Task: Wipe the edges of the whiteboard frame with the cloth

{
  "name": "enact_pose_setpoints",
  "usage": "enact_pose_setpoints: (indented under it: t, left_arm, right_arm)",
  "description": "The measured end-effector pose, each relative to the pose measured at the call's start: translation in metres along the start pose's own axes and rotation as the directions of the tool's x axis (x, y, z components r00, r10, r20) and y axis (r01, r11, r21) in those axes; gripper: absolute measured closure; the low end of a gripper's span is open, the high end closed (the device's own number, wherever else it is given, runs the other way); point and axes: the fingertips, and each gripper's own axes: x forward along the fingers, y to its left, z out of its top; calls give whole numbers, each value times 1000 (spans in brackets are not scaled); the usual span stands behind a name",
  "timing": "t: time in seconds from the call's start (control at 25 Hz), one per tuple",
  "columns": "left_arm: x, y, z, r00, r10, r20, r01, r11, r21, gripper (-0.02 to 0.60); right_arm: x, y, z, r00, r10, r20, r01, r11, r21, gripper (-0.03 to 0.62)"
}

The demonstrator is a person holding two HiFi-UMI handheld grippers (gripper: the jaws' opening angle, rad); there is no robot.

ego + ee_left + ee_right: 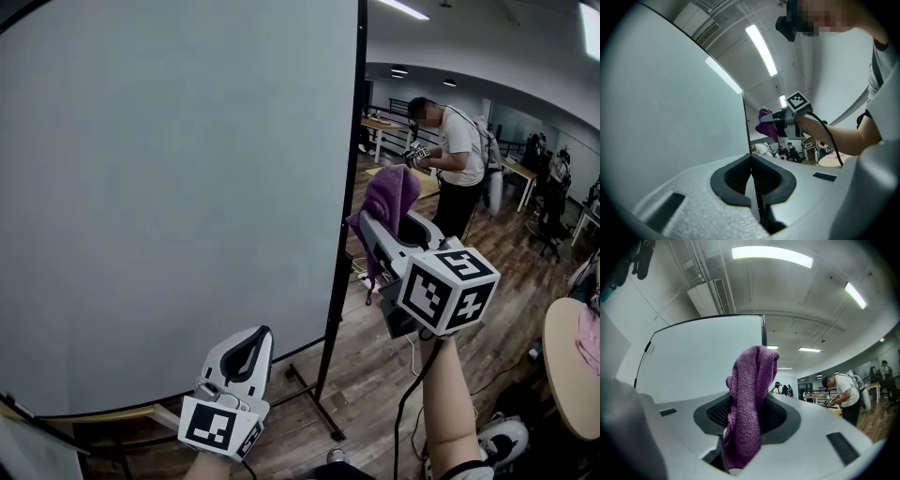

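Observation:
A large whiteboard [169, 187] on a stand fills the left of the head view; its black frame edge [349, 187] runs down its right side. My right gripper [382, 220] is shut on a purple knitted cloth [389, 202], held just right of that edge at mid-height, a small gap apart. The cloth [747, 404] stands up between the jaws in the right gripper view, with the whiteboard [703, 357] behind. My left gripper [246, 349] is low, in front of the board's bottom, its jaws shut with nothing in them. The left gripper view shows the frame edge [746, 122] and the cloth [766, 124].
A person [457, 164] stands behind at the right, near tables [394, 127]. The stand's black foot [314, 398] reaches out over the wooden floor. A round table [567, 366] is at the right edge. A cable [408, 394] hangs from my right gripper.

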Motion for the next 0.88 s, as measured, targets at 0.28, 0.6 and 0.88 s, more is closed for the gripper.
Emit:
enact_pose_setpoints:
  t: [0.28, 0.6, 0.88]
  left_arm:
    - [42, -16, -18, 990, -124, -72, 120, 991, -58, 565]
    - [72, -25, -25, 968, -219, -124, 203, 971, -130, 565]
    - [84, -21, -31, 957, -251, -147, 225, 959, -173, 565]
  right_arm:
    - [27, -24, 8, 1000, 5, 11, -5, 1000, -14, 431]
    - [55, -38, 45, 999, 11, 42, -9, 999, -48, 431]
    - [80, -46, 81, 996, 12, 83, -7, 998, -56, 431]
